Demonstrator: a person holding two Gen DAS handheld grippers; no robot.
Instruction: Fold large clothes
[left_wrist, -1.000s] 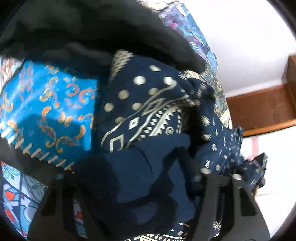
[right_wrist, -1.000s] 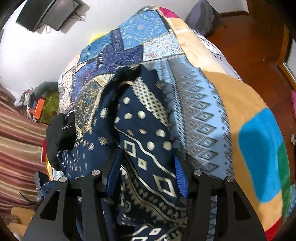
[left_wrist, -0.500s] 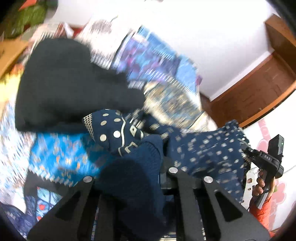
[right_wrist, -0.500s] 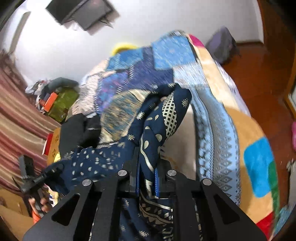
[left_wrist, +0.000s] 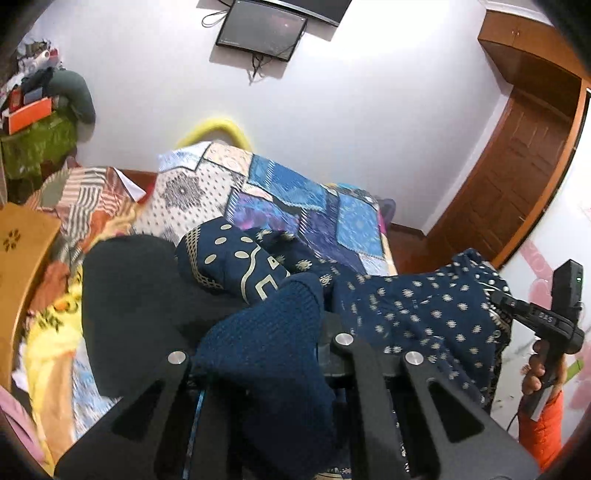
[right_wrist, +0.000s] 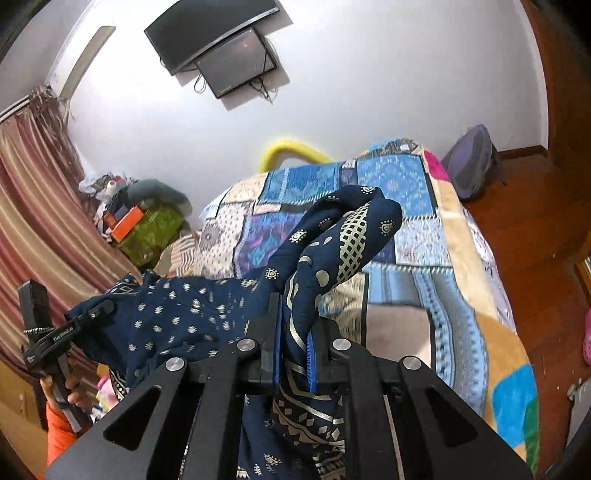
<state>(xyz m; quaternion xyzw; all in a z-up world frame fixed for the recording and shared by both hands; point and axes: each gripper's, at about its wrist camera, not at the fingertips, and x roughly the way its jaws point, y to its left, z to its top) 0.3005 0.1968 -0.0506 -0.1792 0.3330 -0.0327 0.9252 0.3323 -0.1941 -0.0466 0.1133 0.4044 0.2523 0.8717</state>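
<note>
Left gripper (left_wrist: 258, 354): clamped on a bunched fold of the navy patterned garment (left_wrist: 417, 317)
Garment: lifted off the bed and stretched between the two grippers, dotted cloth sagging in the span, a printed fold looping up past the jaws
Black cloth (left_wrist: 136, 306): heaped on the bed's near left, just behind the held fold
Right gripper (right_wrist: 293, 350): blue pads pinched on the garment's other end, patterned hem hanging below
Bed (right_wrist: 458, 258): patchwork quilt, beneath and beyond the garment
Far wall: two dark screens (right_wrist: 221, 48) mounted high

Black gripper (right_wrist: 293, 354), silver screws, orange sleeve (left_wrist: 541, 428)
</note>
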